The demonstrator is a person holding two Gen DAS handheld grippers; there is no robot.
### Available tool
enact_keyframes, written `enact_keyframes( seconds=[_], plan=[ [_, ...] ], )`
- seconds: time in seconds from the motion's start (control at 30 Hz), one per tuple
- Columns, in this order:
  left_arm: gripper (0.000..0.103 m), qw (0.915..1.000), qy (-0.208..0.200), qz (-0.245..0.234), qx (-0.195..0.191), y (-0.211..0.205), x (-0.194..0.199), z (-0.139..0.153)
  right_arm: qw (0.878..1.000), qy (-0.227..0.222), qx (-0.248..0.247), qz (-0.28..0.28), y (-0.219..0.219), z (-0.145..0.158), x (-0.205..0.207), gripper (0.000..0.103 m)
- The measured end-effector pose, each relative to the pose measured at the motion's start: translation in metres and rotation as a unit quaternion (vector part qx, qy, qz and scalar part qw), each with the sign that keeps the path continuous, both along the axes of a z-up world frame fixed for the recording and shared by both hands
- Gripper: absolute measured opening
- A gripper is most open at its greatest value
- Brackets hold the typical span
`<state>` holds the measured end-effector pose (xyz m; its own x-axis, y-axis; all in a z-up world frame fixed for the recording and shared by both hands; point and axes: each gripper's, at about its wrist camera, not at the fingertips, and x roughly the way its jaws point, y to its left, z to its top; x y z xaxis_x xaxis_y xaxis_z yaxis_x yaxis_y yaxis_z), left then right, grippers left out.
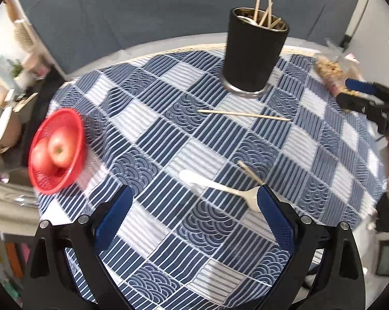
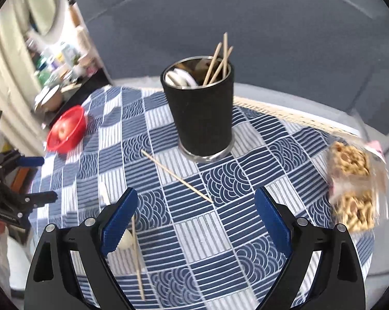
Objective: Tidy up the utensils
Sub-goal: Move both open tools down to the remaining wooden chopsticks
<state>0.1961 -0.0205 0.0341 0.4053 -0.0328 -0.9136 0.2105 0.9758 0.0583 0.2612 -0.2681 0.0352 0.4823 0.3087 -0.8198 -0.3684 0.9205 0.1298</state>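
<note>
Black and tall, the round cup (image 2: 203, 118) stands near the far side of the counter (image 1: 153, 230), and thin wooden sticks (image 2: 219, 62) and some white spoons (image 2: 180, 78) stick up out of its shiny metal inside. It looks like the home for all the utensils, so the loose ones probably need to go in there too. One long wooden stick (image 1: 243, 115) lies flat on the cloth just in front of the cup. A white plastic spoon (image 1: 215, 187) and another stick (image 1: 250, 171) lie closer, right by the left gripper (image 1: 194, 206). The left gripper is spread wide and holds nothing; one blue bumpy finger sits just beside the spoon's end, maybe getting ready to pick it up. The right gripper (image 2: 195, 211) is spread wide and empty too, hanging over the cloth near the long stick. The cloth is soft, with blue and white squares full of stripes and curvy waves. A red plastic basket (image 1: 56, 149) with holes holds smooth red apples (image 1: 61, 149) off to the left side, out of the way. A crinkly clear bag of snacks (image 2: 354, 180) rests on the right edge.
</note>
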Motion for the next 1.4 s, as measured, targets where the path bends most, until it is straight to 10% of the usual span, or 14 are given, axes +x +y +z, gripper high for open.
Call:
enact_keyframes(
  seconds=[0.4, 1.4],
  plan=[
    [0.095, 0.9861, 0.015, 0.154, -0.061, -0.037, -0.038, -0.044, 0.991, 0.03, -0.033, 0.126, -0.016, -0.036, 0.016, 0.087],
    [0.095, 0.9662, 0.082, 0.241, -0.041, -0.105, -0.076, -0.126, 0.968, 0.08, -0.065, 0.23, 0.046, -0.106, 0.045, 0.087]
  ],
)
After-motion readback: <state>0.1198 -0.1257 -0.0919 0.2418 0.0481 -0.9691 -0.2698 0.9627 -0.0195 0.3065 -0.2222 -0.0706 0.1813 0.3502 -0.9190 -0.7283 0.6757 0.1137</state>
